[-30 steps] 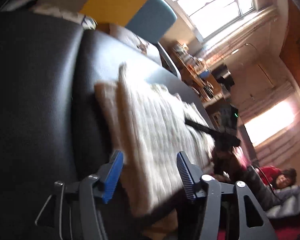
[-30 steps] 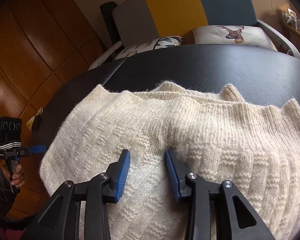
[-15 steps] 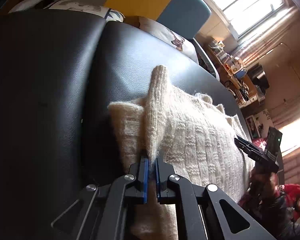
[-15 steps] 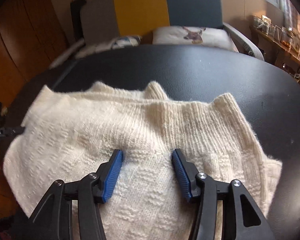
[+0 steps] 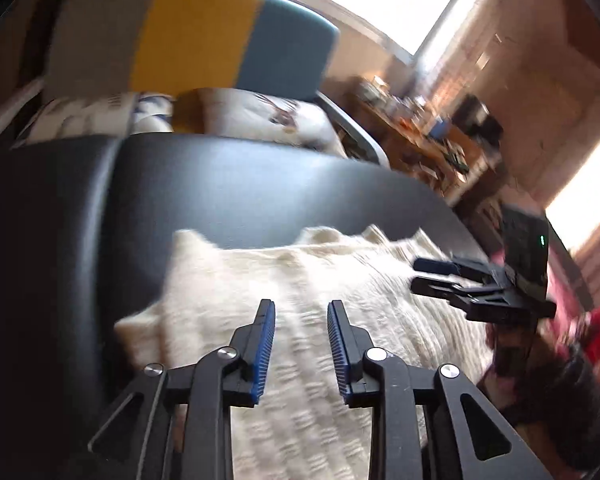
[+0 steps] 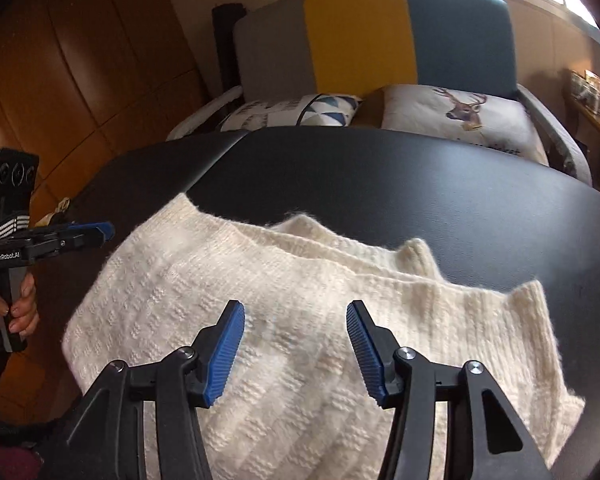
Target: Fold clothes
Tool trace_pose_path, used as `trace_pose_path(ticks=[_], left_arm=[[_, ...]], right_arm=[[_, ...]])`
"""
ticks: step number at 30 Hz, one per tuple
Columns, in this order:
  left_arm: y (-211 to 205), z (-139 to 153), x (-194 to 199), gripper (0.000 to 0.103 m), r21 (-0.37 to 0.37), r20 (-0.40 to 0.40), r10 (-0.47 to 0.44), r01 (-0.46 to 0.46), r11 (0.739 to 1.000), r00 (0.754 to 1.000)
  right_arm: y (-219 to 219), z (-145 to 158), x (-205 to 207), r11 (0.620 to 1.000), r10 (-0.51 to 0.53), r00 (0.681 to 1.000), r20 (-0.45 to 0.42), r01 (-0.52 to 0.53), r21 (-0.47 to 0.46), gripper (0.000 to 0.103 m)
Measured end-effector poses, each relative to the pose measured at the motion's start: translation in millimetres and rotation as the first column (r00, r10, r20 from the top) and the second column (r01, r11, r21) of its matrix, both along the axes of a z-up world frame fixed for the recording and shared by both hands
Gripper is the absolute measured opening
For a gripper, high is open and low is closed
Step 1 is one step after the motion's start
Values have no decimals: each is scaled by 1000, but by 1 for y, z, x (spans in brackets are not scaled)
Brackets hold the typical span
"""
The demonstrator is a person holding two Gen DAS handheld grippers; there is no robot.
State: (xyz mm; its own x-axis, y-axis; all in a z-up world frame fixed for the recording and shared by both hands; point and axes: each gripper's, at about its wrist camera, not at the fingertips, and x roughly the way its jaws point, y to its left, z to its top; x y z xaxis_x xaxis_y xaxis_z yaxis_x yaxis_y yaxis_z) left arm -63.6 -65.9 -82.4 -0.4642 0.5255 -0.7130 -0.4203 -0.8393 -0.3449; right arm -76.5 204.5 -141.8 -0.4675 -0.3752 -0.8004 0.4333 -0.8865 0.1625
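Left gripper [image 6: 96,232], far left in right wrist view: body reads "GenRobot.AI"; held by a hand [image 6: 22,308]. Its own camera shows it [image 5: 301,346] open, nothing between the fingers, above the sweater. Cream knit sweater [image 6: 300,320] lies folded on black padded table [image 6: 420,184]; bare surface beyond its far edge and to the right. Right gripper [image 6: 296,350] open wide, empty, over sweater.

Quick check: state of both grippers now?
Left gripper: open, empty, over the cream knitted sweater.
Right gripper: open, empty, over the same sweater.
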Motion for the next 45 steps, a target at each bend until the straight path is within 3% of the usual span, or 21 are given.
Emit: trace_pose_path(ticks=[3,4,6,11,13,15,17,20,23,25,34,45], left_arm=[[26,-31,-22,27,-116,69,0,8,993,998],[24,-43,-29,27,-123,97,32,-20,992,995],[11,-50,-35,25,-54,119,82,-76,996,989],[-22,-42,-28,26,109,162,121,-140,984,979],[-38,-31,-17,39,154,162,137,-162,975,977],[-60,-22,-4,59,199,152,164,-193,961,975],[-83,-19,7,69,230,163,182,-217,949,970],[-115,-24,17,76,244,217,207,-259,935,954],[-133,-35,26,78,216,260,258,-316,924,931],[-140,-42,30,78,241,304,253,-331,912,919],[-136,-52,34,81,297,390,209,-337,894,897],[-115,-60,6,85,273,459,188,-339,900,869]], right_arm=[[-20,-21,-18,993,-10,998,57,3,119,56],[-18,-27,-23,994,-39,997,67,32,104,58],[-8,-33,-28,995,-101,992,79,99,31,60],[5,-28,-18,992,-101,993,54,104,-66,60],[20,-17,-10,984,-82,995,57,90,-156,61],[41,-4,2,964,-30,997,70,47,-262,61],[63,5,16,958,14,996,83,10,-287,61],[92,11,35,976,46,993,112,-21,-215,61],[114,9,46,993,31,991,129,-16,-119,61],[118,2,47,996,36,989,140,-23,-91,61],[138,-27,51,998,51,980,193,-59,37,62],[143,-32,56,1000,9,990,140,-11,10,68]])
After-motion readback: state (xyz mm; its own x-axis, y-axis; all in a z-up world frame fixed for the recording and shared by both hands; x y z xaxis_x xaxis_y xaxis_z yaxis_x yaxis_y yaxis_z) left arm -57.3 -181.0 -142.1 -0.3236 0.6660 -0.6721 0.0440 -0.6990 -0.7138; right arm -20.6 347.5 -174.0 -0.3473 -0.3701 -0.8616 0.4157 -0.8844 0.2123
